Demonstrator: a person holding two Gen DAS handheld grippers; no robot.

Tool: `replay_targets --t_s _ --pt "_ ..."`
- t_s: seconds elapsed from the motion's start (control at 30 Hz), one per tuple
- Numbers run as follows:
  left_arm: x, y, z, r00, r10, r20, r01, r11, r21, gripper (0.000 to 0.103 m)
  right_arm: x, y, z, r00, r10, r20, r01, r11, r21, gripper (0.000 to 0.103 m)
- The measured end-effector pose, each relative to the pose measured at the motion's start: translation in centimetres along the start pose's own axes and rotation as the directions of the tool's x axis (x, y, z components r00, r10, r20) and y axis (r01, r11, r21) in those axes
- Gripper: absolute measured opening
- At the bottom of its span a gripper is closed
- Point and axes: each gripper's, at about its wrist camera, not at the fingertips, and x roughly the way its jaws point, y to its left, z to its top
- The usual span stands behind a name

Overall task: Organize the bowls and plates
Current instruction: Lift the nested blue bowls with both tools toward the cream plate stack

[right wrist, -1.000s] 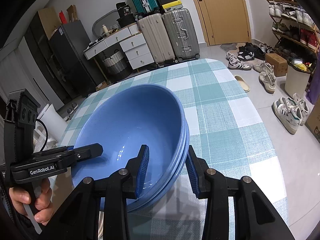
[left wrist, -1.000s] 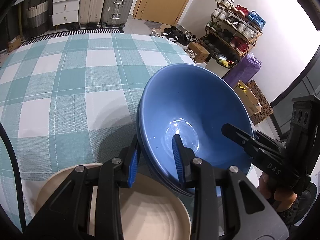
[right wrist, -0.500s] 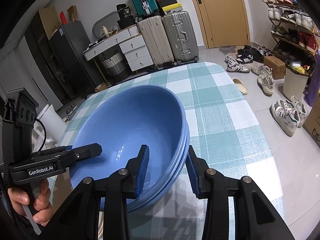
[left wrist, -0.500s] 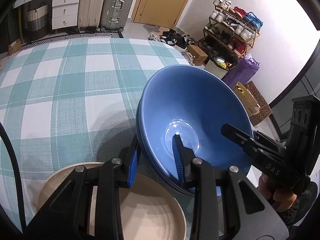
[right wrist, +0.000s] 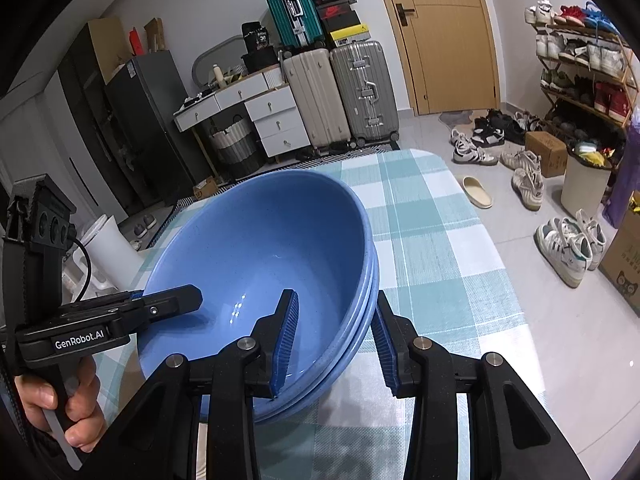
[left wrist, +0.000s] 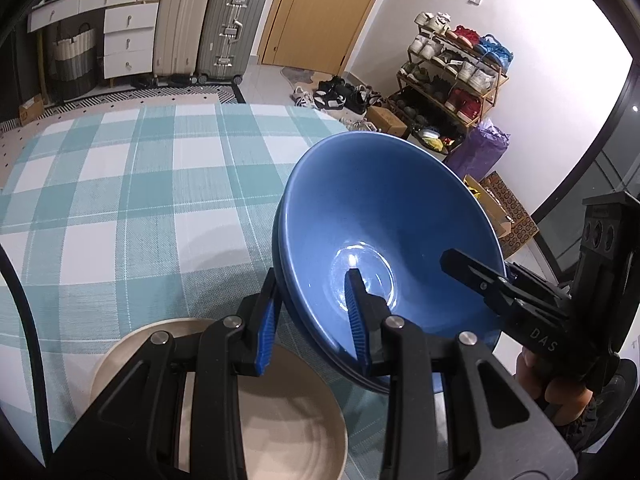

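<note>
1. Surroundings, left to right in the left wrist view: white drawers (left wrist: 128, 36), two upright suitcases (left wrist: 208, 28), wooden door (left wrist: 320, 12), shoe rack (left wrist: 452, 76) along the right wall, loose shoes (left wrist: 340, 94) on the floor in front of it.
2. Table with a teal-and-white checked cloth (left wrist: 120, 184) fills the middle. Beige plate (left wrist: 288, 432) lies on it at the near edge, partly hidden under the left gripper's arms.
3. Nothing stands between the grippers and the stacked blue bowls (left wrist: 384, 236); far part of the cloth is bare.
4. Bowls are nested and tilted, just beside the plate on its right. Cannot tell whether the bottom touches the cloth.
5. Left gripper (left wrist: 312, 320) straddles the near rim of the bowls: one blue pad outside, one inside. Clamped on the stack.
6. Right gripper (right wrist: 334, 340) straddles the opposite rim the same way, inner pad against the inside wall; outer pad looks slightly off the outer wall, so firm contact is unclear.
7. Right wrist view shows three rim edges in the stack (right wrist: 368, 280), plus the left gripper's finger over the far rim.
</note>
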Motion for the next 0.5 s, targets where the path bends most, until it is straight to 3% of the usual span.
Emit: replay_targets --t_s 0.5 --pt "-6.5 -0.4 -1.2 0.998 0.019 0.062 -0.019 1.000 -0.007 0.028 -3.3 3.7 -0.1 1.000 0.016 0.027 -0.015 0.999 -0.043 0.038"
